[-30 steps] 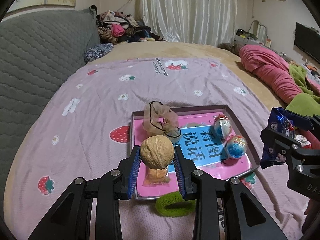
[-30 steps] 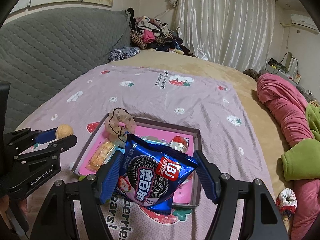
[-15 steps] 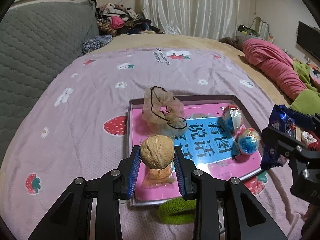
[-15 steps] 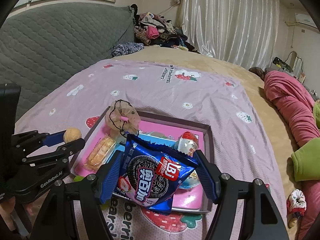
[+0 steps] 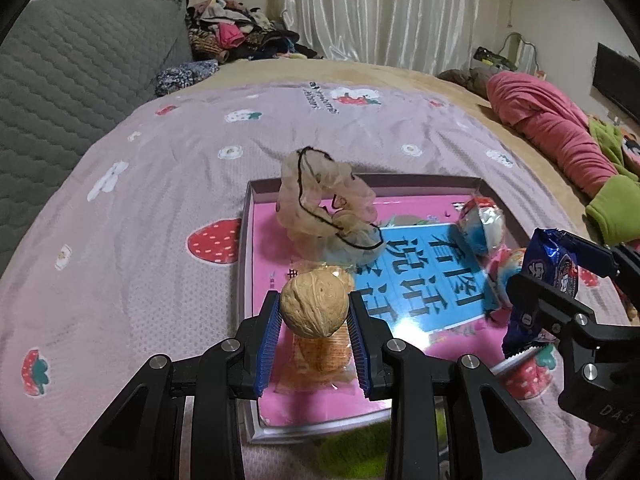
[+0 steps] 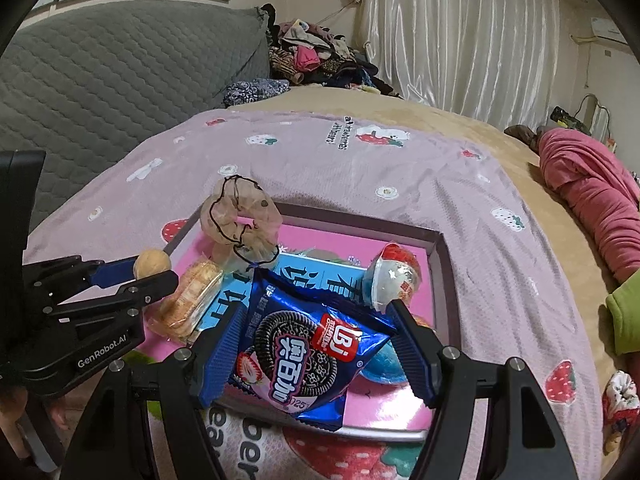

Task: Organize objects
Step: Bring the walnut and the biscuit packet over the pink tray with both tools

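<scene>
The left tool [image 5: 314,344] is closed partway and squeezes a walnut [image 5: 314,305] between its blue pads. The right tool [image 6: 316,350] stands wider and pinches a blue cookie bag [image 6: 304,354] by its two sides. Both hang just above the near edge of the pink tray [image 5: 250,280] that lies on the bed's purple strawberry blanket [image 5: 160,200].

The tray already holds a frilly hair tie [image 5: 326,210] near its far left corner, a wrapped cake [image 5: 324,354] right under the walnut, and two shiny candy balls [image 5: 482,224] by its right edge.

It looks like both things should go into the tray. The walnut is round and will roll, so bring it low before letting go. Don't drop it on the wrapped cake; pick a bare pink spot beside it. The bag is light and floppy, so lay it flat on the blue middle, away from the candy balls. Keep the two tools apart so they don't bump.

A green hair band [image 5: 352,450] waits on the blanket just outside the tray's near edge.
</scene>
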Tool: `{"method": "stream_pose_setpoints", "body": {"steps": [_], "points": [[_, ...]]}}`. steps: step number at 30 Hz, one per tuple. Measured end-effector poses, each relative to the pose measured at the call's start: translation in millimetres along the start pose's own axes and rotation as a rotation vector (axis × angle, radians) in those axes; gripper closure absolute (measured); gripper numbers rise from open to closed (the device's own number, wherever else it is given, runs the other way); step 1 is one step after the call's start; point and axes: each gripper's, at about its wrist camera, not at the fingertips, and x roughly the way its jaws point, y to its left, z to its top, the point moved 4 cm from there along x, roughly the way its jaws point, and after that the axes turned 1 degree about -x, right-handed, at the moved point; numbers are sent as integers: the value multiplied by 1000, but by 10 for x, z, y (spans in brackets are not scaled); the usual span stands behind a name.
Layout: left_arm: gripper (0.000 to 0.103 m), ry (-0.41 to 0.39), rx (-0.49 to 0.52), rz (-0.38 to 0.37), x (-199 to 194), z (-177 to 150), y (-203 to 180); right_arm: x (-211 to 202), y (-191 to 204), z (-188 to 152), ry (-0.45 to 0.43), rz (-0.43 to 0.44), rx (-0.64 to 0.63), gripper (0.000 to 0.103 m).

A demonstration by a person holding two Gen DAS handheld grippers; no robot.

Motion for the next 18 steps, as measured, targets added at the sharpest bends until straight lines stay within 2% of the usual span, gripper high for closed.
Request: {"method": "stream_pose_setpoints", "body": {"steps": [18], "points": [[69,-4,-4,4,265,-70,121,396,50,-130,22,9,-32,32]]}}
